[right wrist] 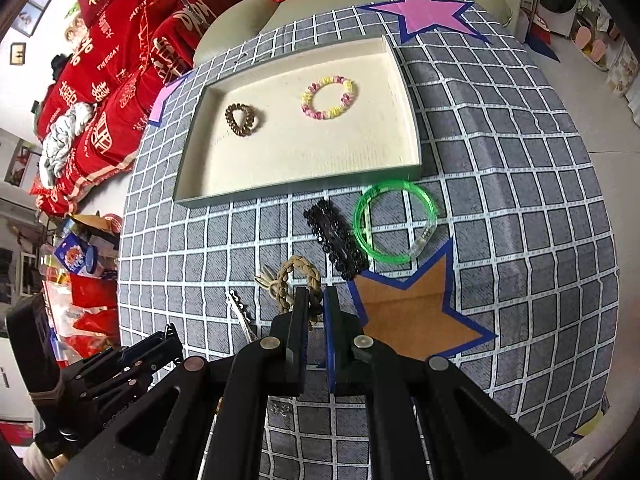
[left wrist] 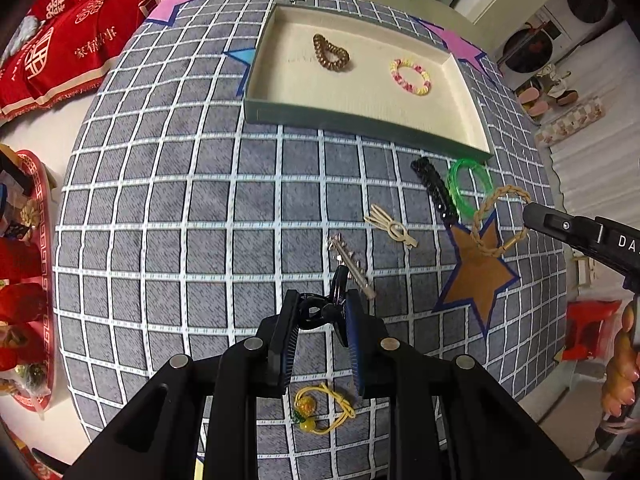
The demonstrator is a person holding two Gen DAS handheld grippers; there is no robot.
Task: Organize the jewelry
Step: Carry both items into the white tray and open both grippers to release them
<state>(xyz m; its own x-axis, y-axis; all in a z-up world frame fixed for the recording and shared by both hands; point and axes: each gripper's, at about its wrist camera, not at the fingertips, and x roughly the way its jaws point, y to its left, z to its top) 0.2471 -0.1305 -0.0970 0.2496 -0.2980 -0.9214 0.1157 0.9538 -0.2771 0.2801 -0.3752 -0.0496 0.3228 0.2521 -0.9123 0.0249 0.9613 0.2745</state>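
A shallow cream tray (left wrist: 256, 110) (right wrist: 296, 194) on the checked cloth holds a brown spiral hair tie (left wrist: 330, 53) (right wrist: 241, 119) and a pink-yellow bead bracelet (left wrist: 411, 77) (right wrist: 329, 97). My left gripper (left wrist: 322, 312) is shut on a black hair tie (left wrist: 338, 285), lifted above the cloth. My right gripper (right wrist: 317, 300) is shut on a tan braided bracelet (right wrist: 298, 276) (left wrist: 498, 220). On the cloth lie a black clip (left wrist: 435, 190) (right wrist: 335, 236), a green bangle (left wrist: 468, 186) (right wrist: 394, 220), a beige clip (left wrist: 390, 230), a silver clip (left wrist: 350, 262) (right wrist: 242, 314) and a yellow beaded tie (left wrist: 322, 408).
An orange star patch (left wrist: 478, 276) (right wrist: 412, 316) marks the cloth on the right. Red cushions (right wrist: 120, 64) and a sofa lie beyond the table. A red tray (left wrist: 38, 280) of clutter stands at the left. The table drops off at the edges.
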